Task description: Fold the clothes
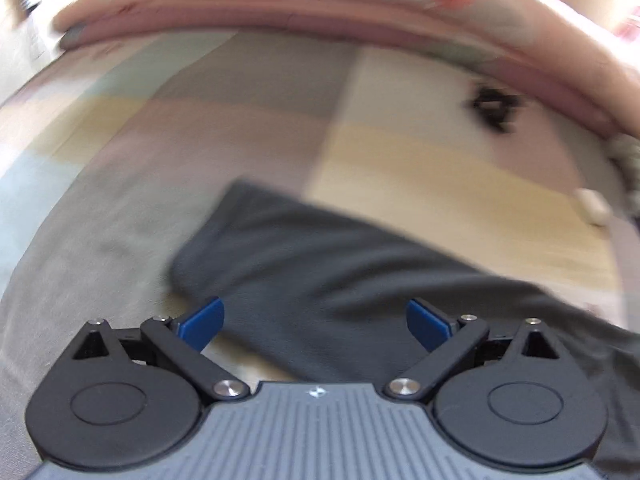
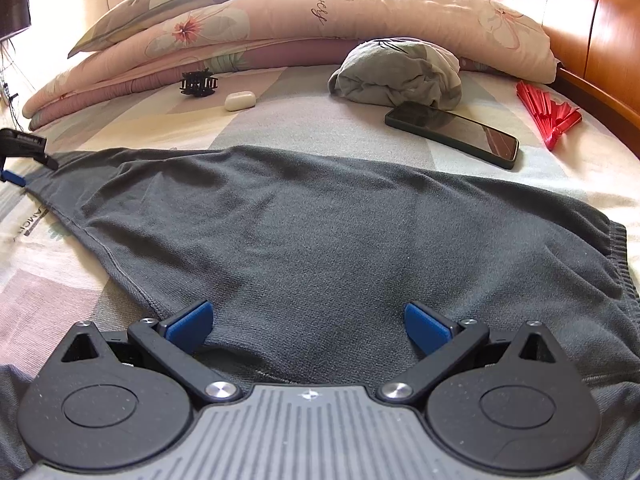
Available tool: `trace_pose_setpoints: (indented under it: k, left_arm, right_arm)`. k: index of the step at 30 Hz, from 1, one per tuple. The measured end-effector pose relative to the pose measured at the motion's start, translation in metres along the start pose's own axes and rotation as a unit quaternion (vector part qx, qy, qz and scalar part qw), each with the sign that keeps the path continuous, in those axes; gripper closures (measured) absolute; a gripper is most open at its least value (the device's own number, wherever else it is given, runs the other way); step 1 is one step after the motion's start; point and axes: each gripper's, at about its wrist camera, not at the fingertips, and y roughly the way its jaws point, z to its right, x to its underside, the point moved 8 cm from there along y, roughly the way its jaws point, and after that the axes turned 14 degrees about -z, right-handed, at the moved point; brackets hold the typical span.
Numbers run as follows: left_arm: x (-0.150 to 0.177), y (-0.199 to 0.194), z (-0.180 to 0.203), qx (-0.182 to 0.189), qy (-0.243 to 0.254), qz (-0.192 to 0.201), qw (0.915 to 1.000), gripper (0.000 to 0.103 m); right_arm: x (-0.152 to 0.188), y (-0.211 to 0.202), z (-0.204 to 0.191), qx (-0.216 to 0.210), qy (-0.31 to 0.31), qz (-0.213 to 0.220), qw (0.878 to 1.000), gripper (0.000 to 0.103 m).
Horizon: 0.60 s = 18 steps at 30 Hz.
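Both my grippers are spread wide and hold nothing: the right gripper [image 2: 308, 326] hovers over the near hem of the dark grey shorts [image 2: 304, 232] lying flat on the bed sheet [image 2: 280, 92], the left gripper [image 1: 316, 324] over their leg end. The phone [image 2: 452, 134] at one o'clock sits near the cloth, so I judge a careless fold could sweep it along. Legible writing is scarce: cursive on the quilt [image 2: 320, 12] and sheet lettering at nine o'clock, both unreadable.
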Motion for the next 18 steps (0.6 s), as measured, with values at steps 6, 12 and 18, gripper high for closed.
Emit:
trace_pose_setpoints:
  k: [6,12,18]
  left_arm:
    - [0.034,0.007,0.052,-0.006,0.068,-0.004,0.9977,0.005]
    - [0.076,0.021,0.110,-0.005,0.149,-0.013,0.9888,0.003]
    - [0.098,0.011,0.132,-0.013,0.178,-0.035,0.9834,0.007]
  right_arm:
    - [0.000,-0.002,0.002,-0.009,0.006,0.001,1.000,0.000]
    - [-0.001,-0.002,0.003,-0.015,0.009,0.002,1.000,0.000]
    - [0.000,-0.004,0.004,-0.021,0.011,-0.001,1.000,0.000]
